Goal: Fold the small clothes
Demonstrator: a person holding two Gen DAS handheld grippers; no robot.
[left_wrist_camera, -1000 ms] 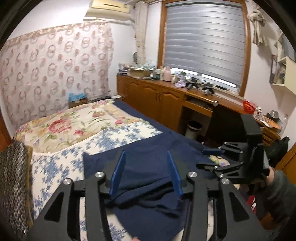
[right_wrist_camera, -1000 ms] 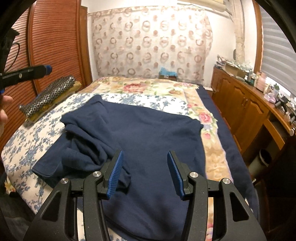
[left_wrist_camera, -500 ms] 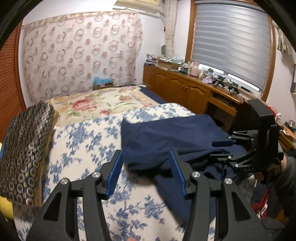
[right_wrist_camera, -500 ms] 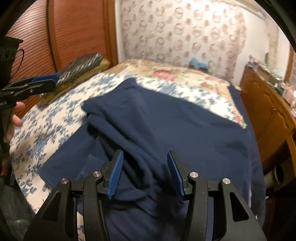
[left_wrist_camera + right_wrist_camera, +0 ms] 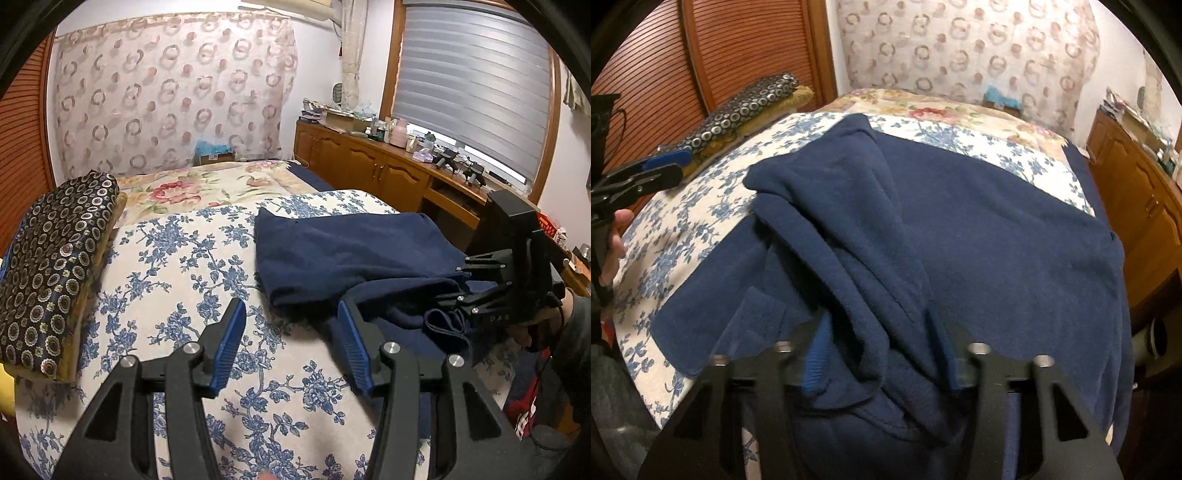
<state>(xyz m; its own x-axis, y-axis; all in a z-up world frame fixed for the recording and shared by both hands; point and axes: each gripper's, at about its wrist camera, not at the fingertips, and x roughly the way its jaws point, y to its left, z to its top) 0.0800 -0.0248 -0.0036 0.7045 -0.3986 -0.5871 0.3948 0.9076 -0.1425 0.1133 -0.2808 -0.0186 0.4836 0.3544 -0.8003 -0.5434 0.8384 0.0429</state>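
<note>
Jaws of the right gripper (image 5: pixel 879 354), just closing, straddle a bunched fold of the navy garment (image 5: pixel 979 229); the left gripper (image 5: pixel 291 343) hangs spread beside its edge.

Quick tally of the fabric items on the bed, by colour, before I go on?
Navy garment: 1
Dark ring-patterned folded cloth: 1
Yellow folded cloth under it: 1
Total: 3

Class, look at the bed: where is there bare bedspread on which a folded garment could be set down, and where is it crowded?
Free: the blue-flowered bedspread between the circle-patterned folded cloth and the navy garment, under the empty left gripper; also the rose-print strip beyond. Crowded: the garment's bunched near edge, where the right gripper has been closing on a fold.
</note>
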